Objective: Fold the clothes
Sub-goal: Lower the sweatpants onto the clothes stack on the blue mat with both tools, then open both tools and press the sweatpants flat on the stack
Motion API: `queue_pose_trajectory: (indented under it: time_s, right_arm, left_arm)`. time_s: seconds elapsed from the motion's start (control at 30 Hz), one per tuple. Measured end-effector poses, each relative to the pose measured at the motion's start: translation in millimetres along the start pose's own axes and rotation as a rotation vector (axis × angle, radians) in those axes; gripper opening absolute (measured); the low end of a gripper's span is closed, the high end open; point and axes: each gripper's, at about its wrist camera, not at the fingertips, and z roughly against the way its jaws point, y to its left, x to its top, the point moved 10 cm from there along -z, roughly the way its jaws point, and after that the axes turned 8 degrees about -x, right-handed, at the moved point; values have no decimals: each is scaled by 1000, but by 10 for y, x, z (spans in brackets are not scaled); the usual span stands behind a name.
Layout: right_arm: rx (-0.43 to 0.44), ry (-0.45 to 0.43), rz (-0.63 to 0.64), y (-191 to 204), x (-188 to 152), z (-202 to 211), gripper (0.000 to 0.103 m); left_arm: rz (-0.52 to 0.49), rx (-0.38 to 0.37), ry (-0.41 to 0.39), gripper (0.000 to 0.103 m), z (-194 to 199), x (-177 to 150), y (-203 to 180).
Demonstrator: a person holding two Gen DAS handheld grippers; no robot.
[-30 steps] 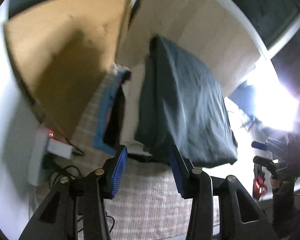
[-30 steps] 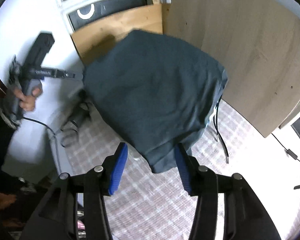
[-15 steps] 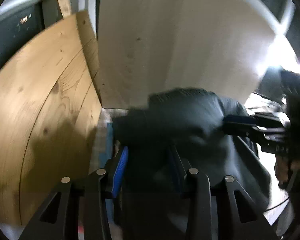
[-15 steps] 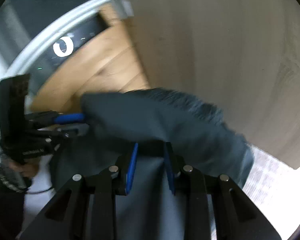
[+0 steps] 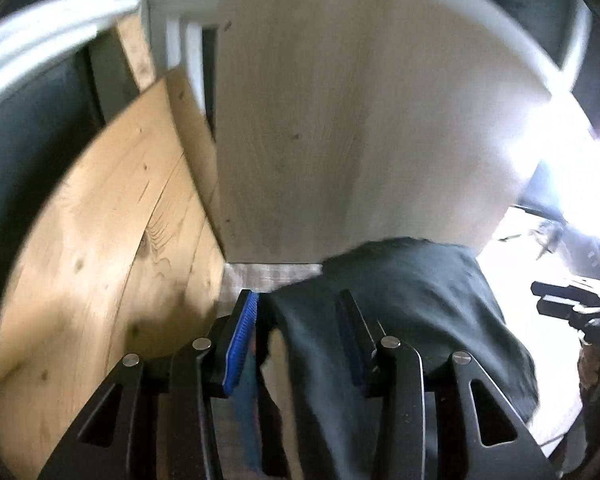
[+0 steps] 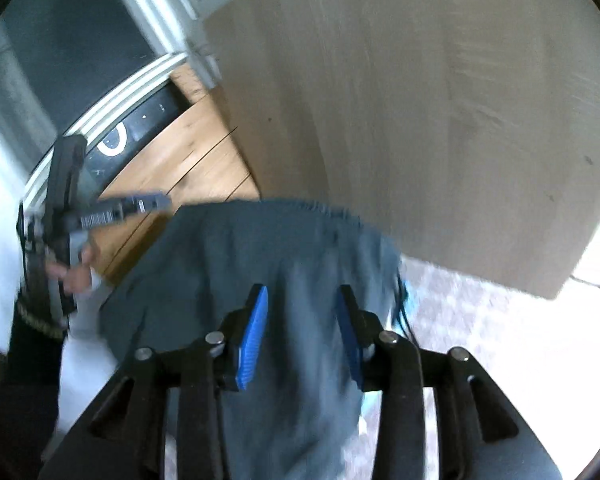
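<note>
Jaws on your left gripper (image 5: pixel 298 336) stand partly apart with the dark garment (image 5: pixel 412 320) lying under and between them; its blue pads do not look pressed on the cloth, so you seem to hold nothing there. From that left wrist view the garment lies bunched on the checked cloth surface (image 5: pixel 272 274), right at the foot of the pale wood panel (image 5: pixel 360 120), with the pine board (image 5: pixel 112 240) off to the side. Your right gripper (image 5: pixel 568 300) shows at the far edge, too dark to read. From the right wrist view, the right gripper (image 6: pixel 302 336) has just been opening its jaws, and they now stand parted over the garment (image 6: pixel 260 248) with cloth between but no clear pinch. The left gripper (image 6: pixel 112 210) hovers just past the garment's far corner. The garment looks folded over at least once yet rumpled, so you likely have smoothing and further folds left.
</note>
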Motion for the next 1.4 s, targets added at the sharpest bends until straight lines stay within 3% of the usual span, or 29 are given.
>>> queue_pose_trajectory:
  time_s: [0.17,0.3,0.43,0.6,0.73,0.8,0.87,0.97,1.03,1.13,1.23,1.33,1.4]
  right_arm:
    - [46,90,-32,245,-720,-230,38]
    - [19,175,20,566,-1079,-653,40]
    - [-13,122,98,648,-906,-502,40]
    - [-42,-25,114,462,-182,-178,42]
    - [-7,-56,59,368,233,-437,43]
    - [-13,-44,57,361,213,-649,49]
    - [-124,40,79,233,89,-1063,52]
    - [-121,100,15,171,-23,-1241,52]
    - [-87,58,-10,229,-39,-997,52]
    - [-41,-14,20,441,-171,-495,52]
    - [-8,-52,54,718,-540,-97,53]
    - [-33,-27,47,863,-839,-193,53]
    - [-69,13,45,893,-1070,-316,53]
  left_arm:
    - [-82,-40,58,42,-164,-250,-409]
    - [-109,46,138,46,-665,-374,-231]
    - [-64,30,133,48,-716,-304,-78]
    - [-29,21,49,46,-315,-206,5]
    - [45,-26,-17,46,27,-348,9]
    - [60,-47,-30,46,155,-524,-39]
    - [64,-50,-27,47,147,-719,-4]
    - [68,59,41,48,59,-1054,148]
    - [99,109,51,49,72,-1180,236]
    - [132,132,-37,47,323,-1219,236]
    - [94,72,-109,48,465,-1215,-17]
    - [40,13,-87,48,318,-1251,-269]
    - [23,27,-42,48,125,-1290,-256]
